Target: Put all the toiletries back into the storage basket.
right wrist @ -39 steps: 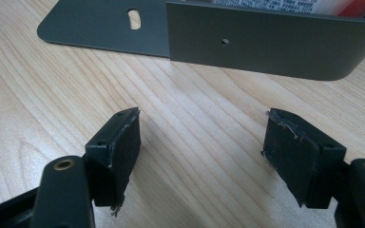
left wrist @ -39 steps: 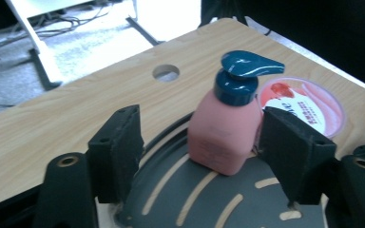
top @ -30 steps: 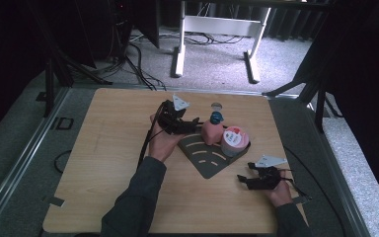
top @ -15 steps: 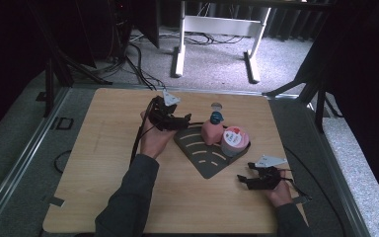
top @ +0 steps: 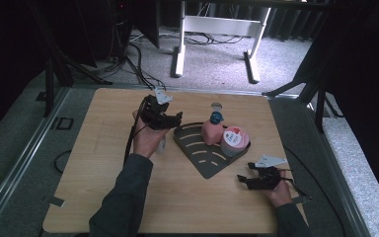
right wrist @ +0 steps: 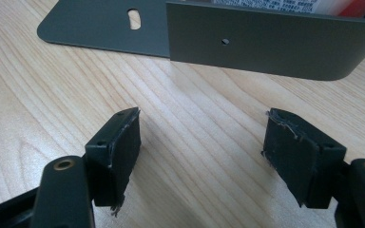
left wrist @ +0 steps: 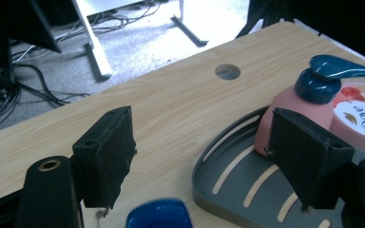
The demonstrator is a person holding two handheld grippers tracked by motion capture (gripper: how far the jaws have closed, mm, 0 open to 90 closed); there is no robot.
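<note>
A dark grey corner tray point(top: 205, 160) lies on the wooden table. In it stand a pink pump bottle with a blue pump head point(top: 212, 129) and a Dove jar with a pink and white lid point(top: 234, 139). My left gripper point(top: 175, 118) hovers just left of the tray, open, with nothing between its pads point(left wrist: 105, 154). Past its jaws I see the pump bottle point(left wrist: 290, 102) and the jar point(left wrist: 361, 111). A blurred blue cap point(left wrist: 159, 214) sits right beneath it. My right gripper point(top: 244, 180) rests low at the table's front right, open and empty, facing the tray's wall point(right wrist: 271, 40).
A round cable hole point(top: 216, 105) is cut in the table behind the bottle. Bare wood point(top: 94, 148) stretches left of my left arm. Beyond the far edge is a white desk frame point(top: 217, 29) and cables on the grey floor.
My left gripper has drawn back to the left, away from the pink bottle and the tray. The right gripper has stayed put.
</note>
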